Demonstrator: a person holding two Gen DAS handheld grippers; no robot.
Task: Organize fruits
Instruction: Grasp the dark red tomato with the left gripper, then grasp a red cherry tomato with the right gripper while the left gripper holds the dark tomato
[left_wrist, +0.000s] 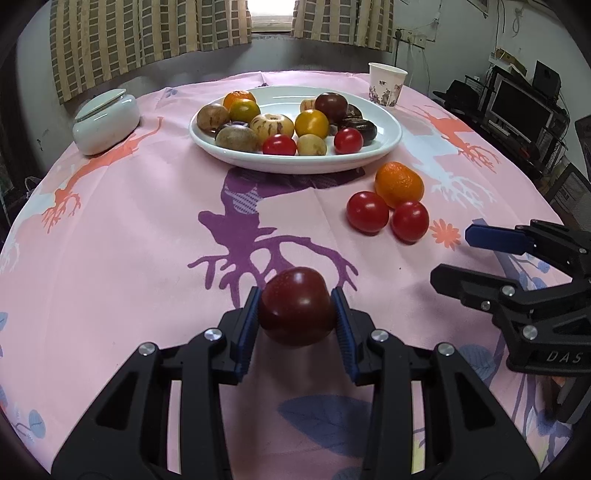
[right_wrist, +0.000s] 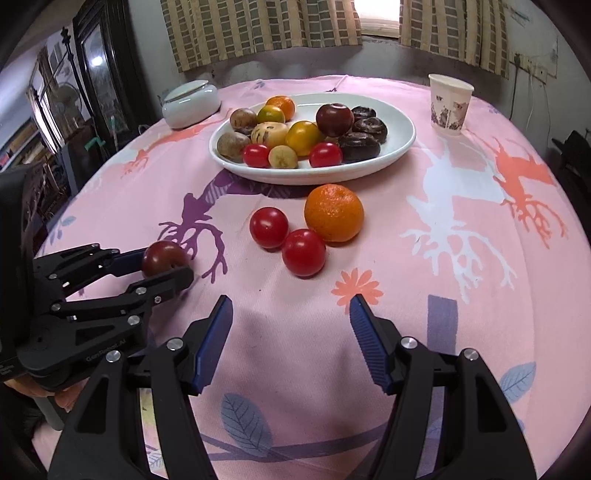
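Note:
My left gripper (left_wrist: 297, 314) is shut on a dark red plum (left_wrist: 297, 306) and holds it just above the pink cloth; the plum also shows in the right wrist view (right_wrist: 162, 256). My right gripper (right_wrist: 291, 332) is open and empty over the cloth, and shows at the right of the left wrist view (left_wrist: 454, 254). An orange (right_wrist: 333, 213) and two red tomatoes (right_wrist: 268, 227) (right_wrist: 303, 252) lie loose on the cloth ahead of it. A white oval plate (left_wrist: 391, 138) beyond holds several mixed fruits.
A paper cup (left_wrist: 386, 85) stands at the far right of the table. A white lidded jar (left_wrist: 106, 122) stands at the far left. The round table's edge curves away on both sides, with furniture and monitors beyond.

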